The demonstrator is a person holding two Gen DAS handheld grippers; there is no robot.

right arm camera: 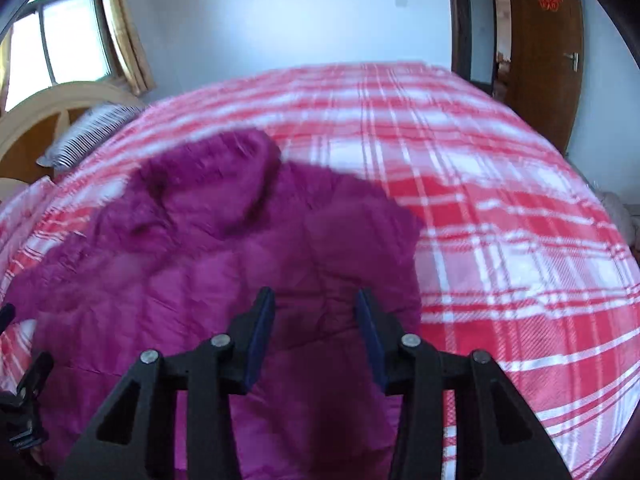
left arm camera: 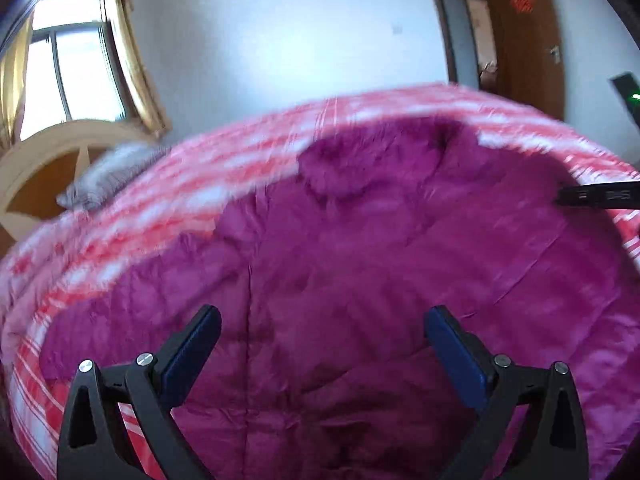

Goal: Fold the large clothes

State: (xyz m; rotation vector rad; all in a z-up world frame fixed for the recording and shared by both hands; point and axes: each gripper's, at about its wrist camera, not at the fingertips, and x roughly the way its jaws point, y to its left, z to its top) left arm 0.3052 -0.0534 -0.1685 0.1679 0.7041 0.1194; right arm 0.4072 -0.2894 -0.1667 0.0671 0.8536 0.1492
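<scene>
The magenta padded jacket [left arm camera: 360, 264] lay spread flat on the red-and-white plaid bedspread [right arm camera: 500, 208], its furry hood [right arm camera: 208, 176] pointing toward the far edge of the bed and its hem toward both tools, so its long axis ran straight away from them. Relative to the jacket, the left gripper [left arm camera: 322, 332] hung above the near hem area with its jaws standing wide and nothing between them, only the quilted cloth showing below. The right gripper [right arm camera: 316, 316] hung over the jacket's right-hand portion, close to the edge where the cloth met the plaid, its jaws narrower but still apart, and no cloth was pinched between the pads [right arm camera: 260, 328]. By my reckoning the right gripper was the nearer to that free side edge, so a fold across the long axis would most likely start from there. The count came to one jacket, one hood, two grippers, one striped pillow [right arm camera: 88, 132] beyond the hood, and one bedspread.
</scene>
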